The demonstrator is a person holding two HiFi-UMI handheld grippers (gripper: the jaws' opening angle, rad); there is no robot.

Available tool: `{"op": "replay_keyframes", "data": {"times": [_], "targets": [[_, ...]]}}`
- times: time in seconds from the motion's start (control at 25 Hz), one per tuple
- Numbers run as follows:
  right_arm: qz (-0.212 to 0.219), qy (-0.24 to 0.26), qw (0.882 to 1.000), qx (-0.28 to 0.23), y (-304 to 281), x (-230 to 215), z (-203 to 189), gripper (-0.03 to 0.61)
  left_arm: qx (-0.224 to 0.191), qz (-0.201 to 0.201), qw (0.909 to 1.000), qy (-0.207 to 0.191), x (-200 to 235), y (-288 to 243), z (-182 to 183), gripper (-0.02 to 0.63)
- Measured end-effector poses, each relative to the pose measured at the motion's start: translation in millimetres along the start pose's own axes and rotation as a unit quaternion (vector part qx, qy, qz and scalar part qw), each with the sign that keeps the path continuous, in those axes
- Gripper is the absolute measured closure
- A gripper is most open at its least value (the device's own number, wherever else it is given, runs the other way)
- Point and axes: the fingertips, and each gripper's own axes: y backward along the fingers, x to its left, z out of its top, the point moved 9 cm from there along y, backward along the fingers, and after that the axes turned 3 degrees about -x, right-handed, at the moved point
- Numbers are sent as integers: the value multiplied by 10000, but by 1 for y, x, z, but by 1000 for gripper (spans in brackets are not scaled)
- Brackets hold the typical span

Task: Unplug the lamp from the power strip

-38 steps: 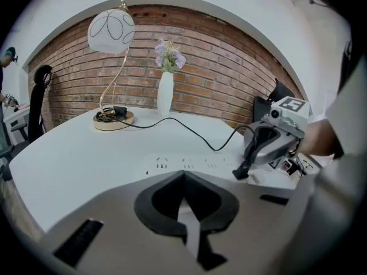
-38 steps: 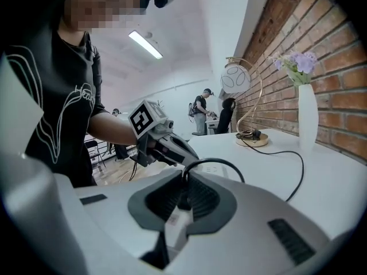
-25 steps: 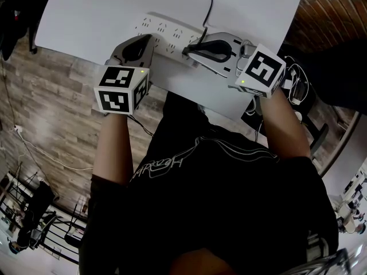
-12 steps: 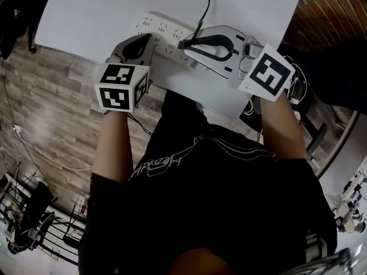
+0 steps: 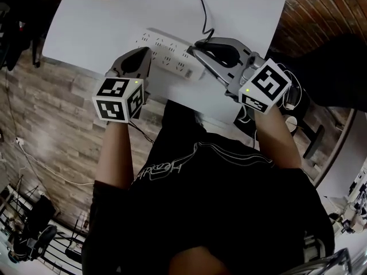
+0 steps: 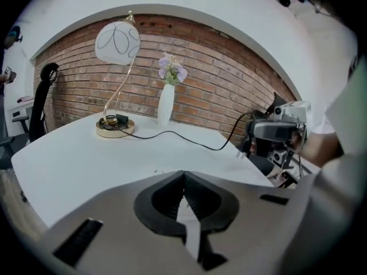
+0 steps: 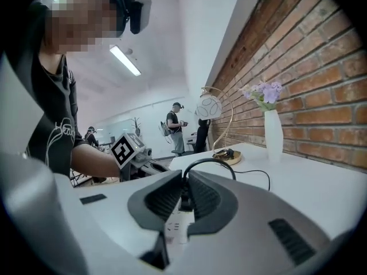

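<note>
Right hand-held gripper [image 5: 199,46] is clamped on the black plug [image 7: 184,201], whose cord [image 5: 202,10] trails across the counter [image 5: 114,16] to the lamp [image 6: 117,42] at its far edge. A second ago the plug sat at the power strip [image 5: 166,50]; now it is raised off the strip's right end and looks free of its socket, so the unplugging seems done. Left hand-held gripper [image 5: 146,53], jaws together, presses on the strip's left part.
</note>
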Motion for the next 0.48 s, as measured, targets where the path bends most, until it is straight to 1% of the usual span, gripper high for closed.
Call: {"op": "replay_keyframes", "data": {"times": [0.12,0.28,0.4,0.48], "targets": [[-76,-298,9993,-234,17,12,6,561,-324,-126,9993,148,-16,21,7,612],[-222,-979,9928,-647,20,25,20,561,-917,-85,9948,427,-22,56,19,612],[-201,-1082,9906,-814,16,30,37,561,-1239,-305,9898,633,-24,80,37,612],[-135,-1159,9894,-862,24,39,46,561,-1378,-479,9861,794,-38,99,44,612]]}}
